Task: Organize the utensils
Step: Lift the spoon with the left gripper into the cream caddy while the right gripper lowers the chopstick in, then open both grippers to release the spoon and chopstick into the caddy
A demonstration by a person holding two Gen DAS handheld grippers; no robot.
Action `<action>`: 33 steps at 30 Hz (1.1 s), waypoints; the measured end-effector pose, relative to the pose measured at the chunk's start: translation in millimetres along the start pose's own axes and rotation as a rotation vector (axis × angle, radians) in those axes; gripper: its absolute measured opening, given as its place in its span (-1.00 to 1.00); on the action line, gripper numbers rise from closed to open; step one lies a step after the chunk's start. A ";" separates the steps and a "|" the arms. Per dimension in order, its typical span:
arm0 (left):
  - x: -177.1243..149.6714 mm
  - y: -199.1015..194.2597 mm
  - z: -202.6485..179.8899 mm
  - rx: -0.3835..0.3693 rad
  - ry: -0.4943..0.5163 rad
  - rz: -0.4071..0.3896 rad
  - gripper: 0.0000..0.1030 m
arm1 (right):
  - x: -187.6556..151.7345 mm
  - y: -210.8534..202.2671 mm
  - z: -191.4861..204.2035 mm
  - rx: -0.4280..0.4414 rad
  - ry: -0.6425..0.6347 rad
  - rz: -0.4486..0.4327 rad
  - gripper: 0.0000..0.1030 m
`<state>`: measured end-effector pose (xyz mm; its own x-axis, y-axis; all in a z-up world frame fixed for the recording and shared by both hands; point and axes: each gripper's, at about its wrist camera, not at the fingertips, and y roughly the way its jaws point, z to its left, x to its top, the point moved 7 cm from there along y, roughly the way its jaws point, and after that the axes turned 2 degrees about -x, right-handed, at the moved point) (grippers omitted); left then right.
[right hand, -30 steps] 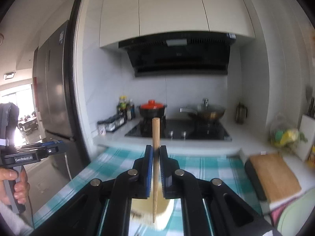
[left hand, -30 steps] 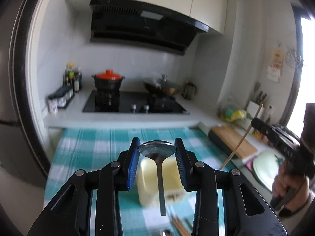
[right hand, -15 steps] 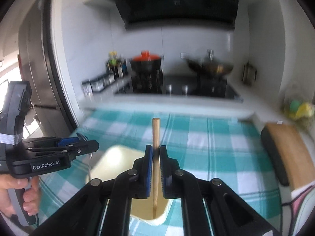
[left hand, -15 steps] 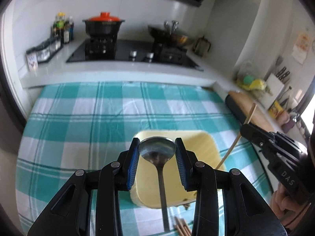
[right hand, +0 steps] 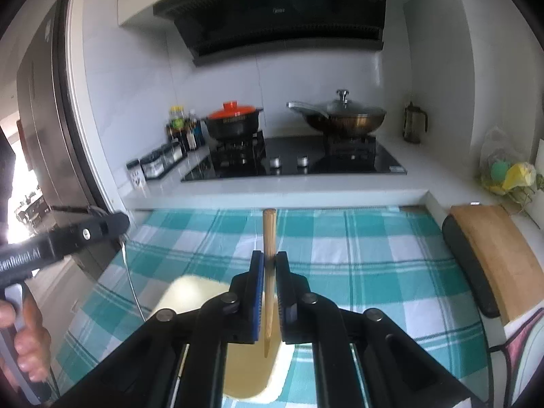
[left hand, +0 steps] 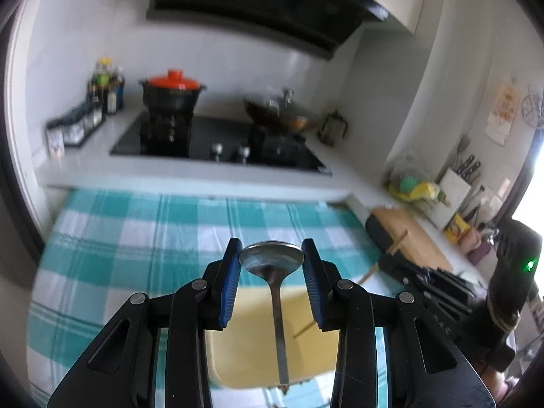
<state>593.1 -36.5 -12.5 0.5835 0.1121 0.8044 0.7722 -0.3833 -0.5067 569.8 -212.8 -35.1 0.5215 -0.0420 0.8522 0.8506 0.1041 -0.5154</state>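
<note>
Your left gripper (left hand: 271,263) clamps spoon (left hand: 272,258) at bowl: slick steel, may pivot. Right gripper (right hand: 269,284) pinches chopstick (right hand: 269,238) mid-shaft; tray (left hand: 244,350) at 6 o'clock.

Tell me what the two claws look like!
Both claws are black plastic with blue ribbed pads and round silver screws on the arms. The left claw shows white lettering on its side when seen from the other camera. The right claw has a chunky black handle with a small green light glowing on it.
</note>
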 end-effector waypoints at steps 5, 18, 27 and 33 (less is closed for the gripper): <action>6.9 4.4 8.8 0.008 -0.023 -0.019 -0.31 | 5.1 -6.1 1.5 0.004 -0.007 -0.022 -0.86; -59.1 62.2 31.8 0.125 0.024 0.137 -0.22 | -32.9 37.1 0.6 0.014 -0.011 0.167 -0.50; -122.2 -55.7 42.2 0.133 0.117 0.195 0.93 | -59.1 -62.0 -14.4 0.053 -0.077 0.121 0.01; -269.0 -108.1 71.1 0.233 0.117 0.385 0.94 | -209.1 -105.9 -52.9 -0.056 -0.186 0.274 0.12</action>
<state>370.5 39.9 -196.2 0.8170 -0.1070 0.5666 0.5486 -0.1586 -0.8209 374.2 -267.7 -163.5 0.7146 0.1621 0.6805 0.6855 0.0317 -0.7274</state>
